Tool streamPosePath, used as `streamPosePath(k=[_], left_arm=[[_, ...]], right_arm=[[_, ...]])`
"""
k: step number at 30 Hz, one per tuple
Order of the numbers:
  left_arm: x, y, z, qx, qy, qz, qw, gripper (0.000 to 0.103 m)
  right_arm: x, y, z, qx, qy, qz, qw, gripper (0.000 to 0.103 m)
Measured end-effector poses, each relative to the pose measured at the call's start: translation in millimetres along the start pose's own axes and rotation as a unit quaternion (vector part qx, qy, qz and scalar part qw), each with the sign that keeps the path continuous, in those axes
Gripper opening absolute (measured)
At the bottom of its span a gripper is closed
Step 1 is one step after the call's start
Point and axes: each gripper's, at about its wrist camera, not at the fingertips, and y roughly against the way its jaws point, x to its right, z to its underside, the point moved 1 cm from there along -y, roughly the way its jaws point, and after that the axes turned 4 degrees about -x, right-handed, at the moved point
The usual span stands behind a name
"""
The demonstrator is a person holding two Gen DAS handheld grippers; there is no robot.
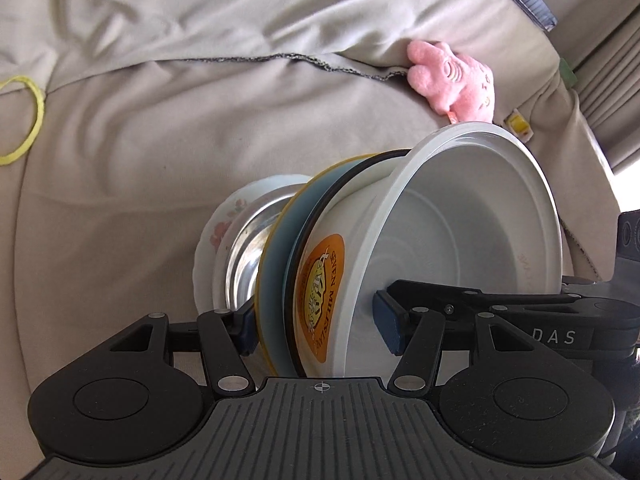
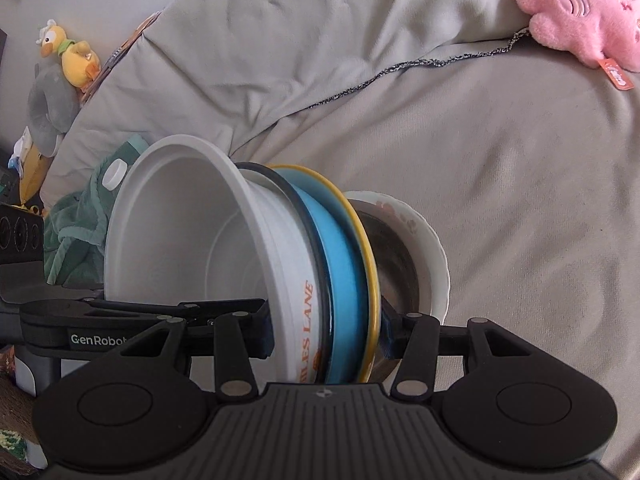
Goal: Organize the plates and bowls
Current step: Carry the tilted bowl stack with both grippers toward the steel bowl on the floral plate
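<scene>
Beige-sheeted bed (image 2: 480, 200) with pink plush toy (image 2: 580, 20), yellow band (image 1: 28, 120).

Bedding (image 1: 200, 120) lies open; pink plush (image 1: 452, 80) beyond

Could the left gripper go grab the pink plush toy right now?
Probably not: the left gripper is clamped on the stack of bowls and plates, so its jaws are full. The pink plush toy lies apart on the sheet.

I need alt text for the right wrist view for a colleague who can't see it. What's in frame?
The right gripper clamps a nested stack of dishes tipped on edge above a beige blanket: a white plastic bowl, a white bowl with orange lettering, a blue yellow-rimmed plate, a steel bowl and a floral bowl. A pink plush toy lies top right.
</scene>
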Motion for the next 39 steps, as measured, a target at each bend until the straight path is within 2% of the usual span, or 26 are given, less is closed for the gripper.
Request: streamPosePath(k=[12, 20, 25, 34, 39], left_arm=[[-22.8, -19.6, 10.4, -0.009, 0.04, 0.027, 0.9988, 0.061], [-24.0, -20.4, 24.0, 0.052, 0.057, 0.023, 0.9968, 0.059], [-26.6, -18.9, 29.8, 0.064, 0.084, 0.011, 0.9944, 0.055], [-41.4, -16.7, 27.5, 0.04, 0.109, 0.026, 0.9928, 0.053], [-44.2, -12.7, 29.6, 0.039, 0.099, 0.034, 0.9938, 0.051]], right_arm=[[2.4, -23.9, -3.1, -0.049, -0.014, 0.025, 0.998, 0.048], [0.0, -32.1, -8.8, -0.072, -0.015, 0.04, 0.997, 0.049], [-4.7, -37.4, -10.6, -0.084, -0.011, 0.061, 0.995, 0.05], [-19.5, -44.1, -18.4, -0.104, 0.007, 0.085, 0.991, 0.051], [-25.0, -47.4, -22.8, -0.122, 0.005, 0.095, 0.988, 0.056]])
